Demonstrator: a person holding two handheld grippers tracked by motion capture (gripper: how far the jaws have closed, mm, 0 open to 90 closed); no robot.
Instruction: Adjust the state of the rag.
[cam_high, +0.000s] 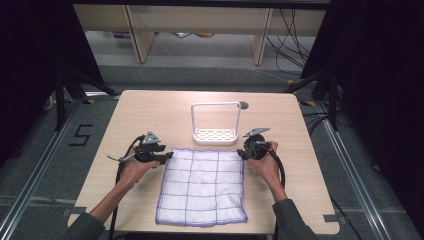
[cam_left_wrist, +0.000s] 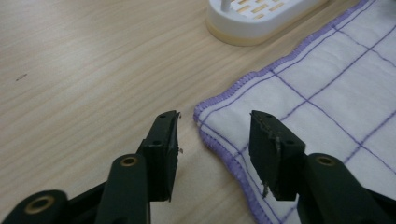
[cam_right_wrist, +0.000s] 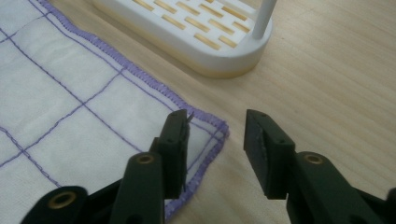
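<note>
The white rack (cam_high: 215, 134) in the middle of the frame holds nothing, and the cloth (cam_high: 202, 186) lies flat below it, its top corners between the spread left gripper (cam_high: 166, 156) and right gripper (cam_high: 241, 154).

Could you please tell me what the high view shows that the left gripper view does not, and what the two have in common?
High view alone: the whole cloth spread flat, the white rack's tall handle loop, both hands, the right tongs at the cloth's far right corner, and the floor around the table.
Left gripper view alone: the left tongs up close, jaws open astride the cloth's purple-hemmed corner, one jaw over bare wood, one over cloth, pads not pressing on it.
Both: the cloth, the rack's slotted base and the wooden tabletop.
</note>
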